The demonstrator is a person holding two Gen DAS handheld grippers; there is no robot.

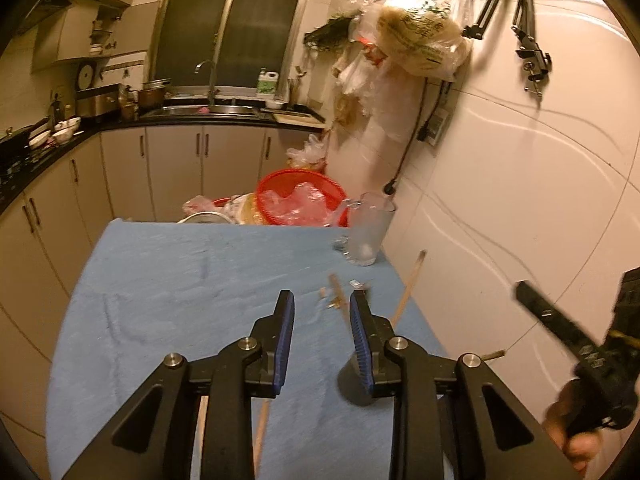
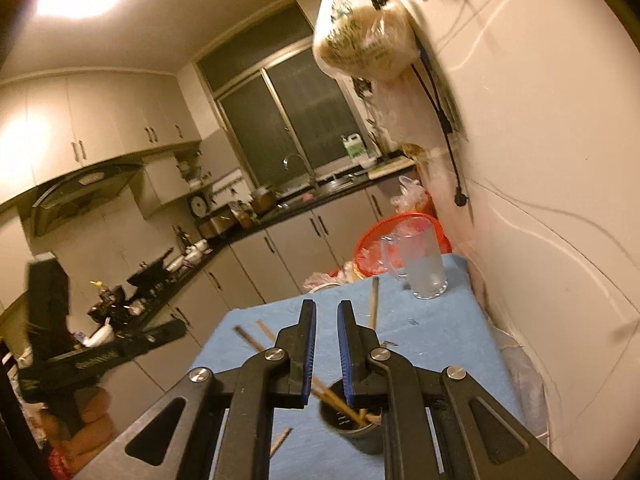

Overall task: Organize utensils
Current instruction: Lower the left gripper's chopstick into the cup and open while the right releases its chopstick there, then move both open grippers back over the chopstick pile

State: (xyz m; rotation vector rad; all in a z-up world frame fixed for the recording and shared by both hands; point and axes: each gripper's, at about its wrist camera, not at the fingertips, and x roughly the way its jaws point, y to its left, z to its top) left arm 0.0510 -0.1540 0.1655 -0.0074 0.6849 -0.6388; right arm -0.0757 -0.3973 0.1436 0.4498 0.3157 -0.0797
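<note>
Blue cloth [image 2: 440, 332] holds your work: some chopsticks [image 2: 340, 402] sit in the cup [image 2: 356, 432], several [image 2: 374, 300] lie loose. Left gripper [image 1: 322, 300] is wide, right gripper [image 2: 326, 308] narrow, both empty.

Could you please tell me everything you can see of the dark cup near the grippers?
The dark cup is a small, round, black-looking holder with faint pale markings on its wall. It stands upright on the blue cloth, close under the right gripper. Several wooden chopsticks lean inside it.
</note>
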